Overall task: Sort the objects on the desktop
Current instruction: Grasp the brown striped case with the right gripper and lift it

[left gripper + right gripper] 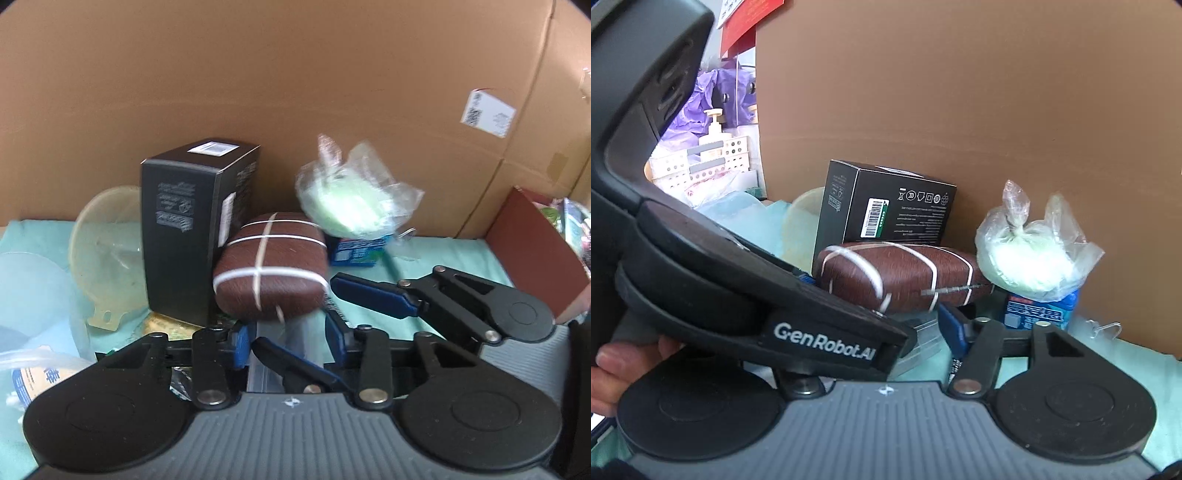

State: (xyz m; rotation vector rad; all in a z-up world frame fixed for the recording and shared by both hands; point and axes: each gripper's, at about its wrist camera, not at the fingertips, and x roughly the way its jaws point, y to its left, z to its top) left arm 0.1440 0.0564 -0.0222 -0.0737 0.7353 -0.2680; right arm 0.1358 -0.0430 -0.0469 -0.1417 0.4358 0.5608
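Between the blue pads of the left gripper (290, 341) sits a clear box (280, 332), and the pads look pressed on its two sides, so I judge it grasped. The right gripper (295, 313) reaches in from the right across the same spot. One of its pads lies just beside the clear box, but the left gripper's body hides its other finger, so I cannot tell whether it grips anything.

On top of the clear box rests a brown case (269, 273) bound with white bands. A black box (181, 236) stands upright just behind and to the left. A green bag (1030, 258) perches on a blue pack (1039, 312) to the right. All of it stands on a teal cloth (436, 258) before a cardboard wall (295, 74).

The step in hand seems to be taking hold of the stacked pair. Next, the lift should be slow and level, or the case may slide off.
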